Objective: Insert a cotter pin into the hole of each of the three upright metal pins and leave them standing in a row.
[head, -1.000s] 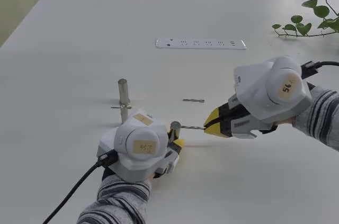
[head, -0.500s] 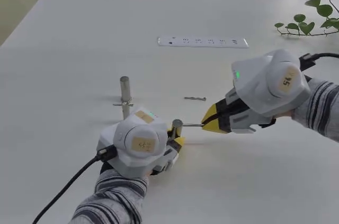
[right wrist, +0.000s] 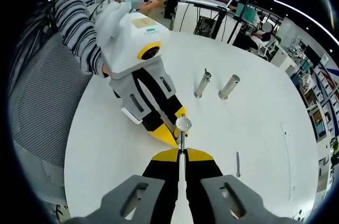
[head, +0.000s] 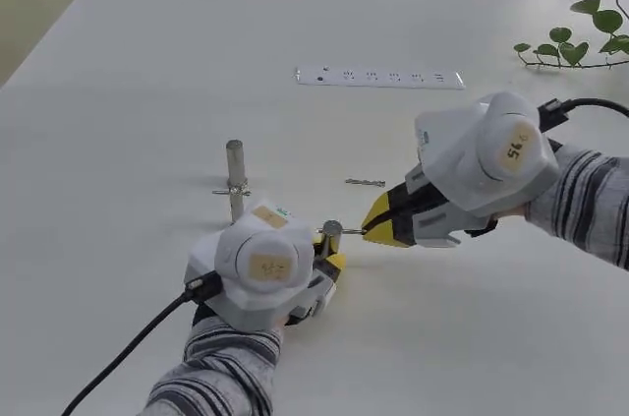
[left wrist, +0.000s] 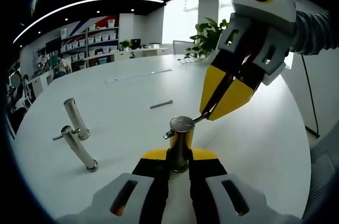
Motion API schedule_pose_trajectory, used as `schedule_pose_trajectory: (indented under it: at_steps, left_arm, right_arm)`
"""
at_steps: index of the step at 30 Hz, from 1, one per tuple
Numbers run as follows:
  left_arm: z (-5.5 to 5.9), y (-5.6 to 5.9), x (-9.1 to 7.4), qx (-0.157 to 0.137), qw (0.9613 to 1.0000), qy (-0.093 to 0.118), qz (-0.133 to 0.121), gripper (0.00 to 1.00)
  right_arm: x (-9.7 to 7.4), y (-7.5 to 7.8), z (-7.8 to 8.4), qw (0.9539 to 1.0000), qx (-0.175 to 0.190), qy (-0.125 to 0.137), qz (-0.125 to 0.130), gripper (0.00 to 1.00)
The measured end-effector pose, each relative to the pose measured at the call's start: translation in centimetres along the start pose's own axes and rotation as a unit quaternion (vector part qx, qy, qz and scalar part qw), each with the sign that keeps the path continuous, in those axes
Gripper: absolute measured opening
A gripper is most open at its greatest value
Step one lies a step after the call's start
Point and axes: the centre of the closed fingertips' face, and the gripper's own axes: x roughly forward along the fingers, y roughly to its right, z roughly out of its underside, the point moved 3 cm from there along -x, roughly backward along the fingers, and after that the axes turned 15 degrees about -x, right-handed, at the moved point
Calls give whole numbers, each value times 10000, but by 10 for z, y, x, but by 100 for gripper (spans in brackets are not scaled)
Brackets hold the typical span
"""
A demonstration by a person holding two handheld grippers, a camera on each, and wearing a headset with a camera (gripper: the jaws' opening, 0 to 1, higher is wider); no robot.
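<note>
My left gripper (head: 329, 257) is shut on the lower part of an upright metal pin (left wrist: 181, 135), whose top shows at the pin (head: 331, 229). My right gripper (head: 371, 228) is shut on a thin cotter pin (right wrist: 181, 144), and its tip is at the hole near the top of that pin (right wrist: 183, 124). Two more metal pins stand to the left: a bare one (left wrist: 74, 119) behind, and one (left wrist: 79, 148) with a cotter pin (head: 230, 191) through it. A loose cotter pin (head: 365, 182) lies flat on the white table (head: 147, 62).
A white power strip (head: 378, 77) lies across the far middle of the table. A leafy plant (head: 580, 37) trails in at the far right edge. A black cable (head: 128, 357) runs from the left gripper toward me.
My right gripper has moved left with the cotter pin, closing the gap to the held metal pin. The left gripper and its pin have stayed put.
</note>
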Motion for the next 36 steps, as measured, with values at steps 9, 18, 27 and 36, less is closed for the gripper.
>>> schedule_pose_trajectory:
  at_steps: [9, 18, 27, 36]
  left_arm:
    - [1, 0, 0, -57, 9999, 26, -79, 10]
    - [2, 0, 0, -127, 9998, 51, -153, 10]
    - [3, 0, 1, -152, 9997, 46, -190, 10]
    - [4, 0, 1, -165, 9996, 31, -241, 10]
  right_arm:
    - [6, 2, -8, 10000, -10, 45, -8, 0]
    - [8, 3, -11, 10000, -8, 63, -16, 0]
    - [10, 4, -13, 10000, -43, 65, -34, 0]
    - [9, 4, -14, 10000, -24, 86, -28, 0]
